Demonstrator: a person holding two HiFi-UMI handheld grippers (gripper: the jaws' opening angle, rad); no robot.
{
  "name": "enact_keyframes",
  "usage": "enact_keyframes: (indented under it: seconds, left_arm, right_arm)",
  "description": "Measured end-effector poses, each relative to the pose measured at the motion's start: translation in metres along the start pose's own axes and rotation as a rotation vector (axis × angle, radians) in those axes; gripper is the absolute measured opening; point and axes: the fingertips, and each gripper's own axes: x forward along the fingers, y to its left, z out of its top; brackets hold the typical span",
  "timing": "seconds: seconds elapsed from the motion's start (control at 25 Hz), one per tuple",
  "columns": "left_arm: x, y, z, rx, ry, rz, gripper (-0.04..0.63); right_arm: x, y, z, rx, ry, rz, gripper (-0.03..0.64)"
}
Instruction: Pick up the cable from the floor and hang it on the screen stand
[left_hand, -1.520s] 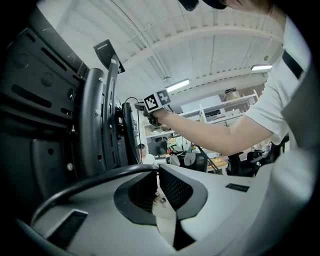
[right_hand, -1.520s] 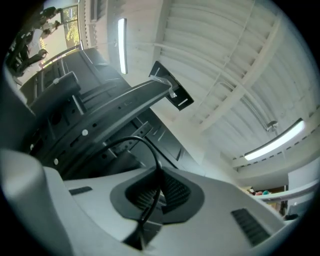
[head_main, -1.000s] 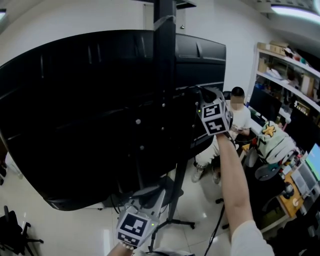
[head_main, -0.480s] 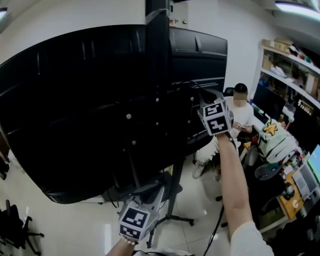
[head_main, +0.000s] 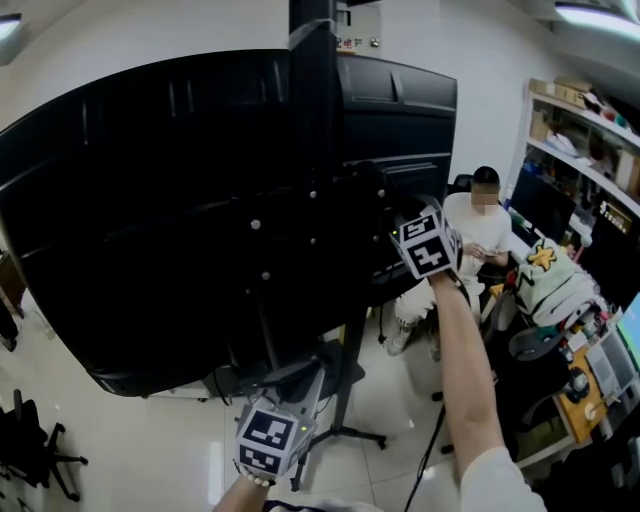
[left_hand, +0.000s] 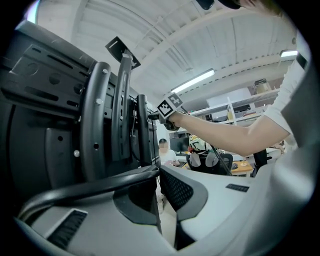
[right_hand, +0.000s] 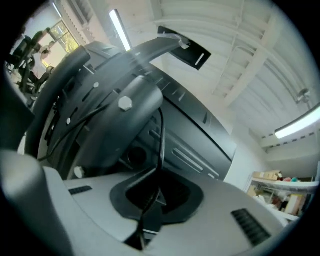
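The back of a big black screen (head_main: 150, 220) fills the head view, mounted on a dark stand column (head_main: 312, 120). My right gripper (head_main: 400, 215) is raised against the bracket arms at the column's right side. It is shut on a thin black cable (right_hand: 160, 140), which runs up from its jaws (right_hand: 150, 200) toward the bracket (right_hand: 120, 130). My left gripper (head_main: 318, 382) is low, under the screen's bottom edge. In its own view, the left gripper (left_hand: 159, 172) is shut on a thicker black stretch of the cable (left_hand: 100, 185). A dark line (head_main: 432, 455) hangs below my right arm.
A seated person (head_main: 485, 225) is just behind the stand at the right. Desks, monitors and shelves (head_main: 580, 300) crowd the right side. The stand's feet (head_main: 350, 435) spread over the shiny floor. A black chair (head_main: 30, 455) stands at the lower left.
The right gripper has dipped slightly beside the bracket, still holding the cable. The left gripper has stayed low. The head view has shifted a little.
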Motion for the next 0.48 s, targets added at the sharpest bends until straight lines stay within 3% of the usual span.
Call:
enact_keyframes:
  seconds: [0.16, 0.24, 0.36, 0.48]
  left_arm:
    - [0.007, -0.013, -0.031, -0.066, 0.081, -0.040, 0.032]
    - [0.009, -0.022, -0.046, -0.087, 0.121, -0.062, 0.162]
    - [0.006, -0.034, -0.061, -0.093, 0.151, -0.093, 0.175]
    - [0.000, -0.042, -0.072, -0.095, 0.169, -0.117, 0.175]
  right_arm:
    - [-0.012, 0.009, -0.001, 0.006, -0.068, 0.013, 0.069]
    - [-0.014, 0.015, -0.002, 0.008, -0.076, 0.027, 0.100]
    - [-0.017, 0.025, -0.014, 0.008, -0.045, 0.051, 0.218]
    - [-0.030, 0.027, -0.026, 0.034, -0.030, 0.037, 0.230]
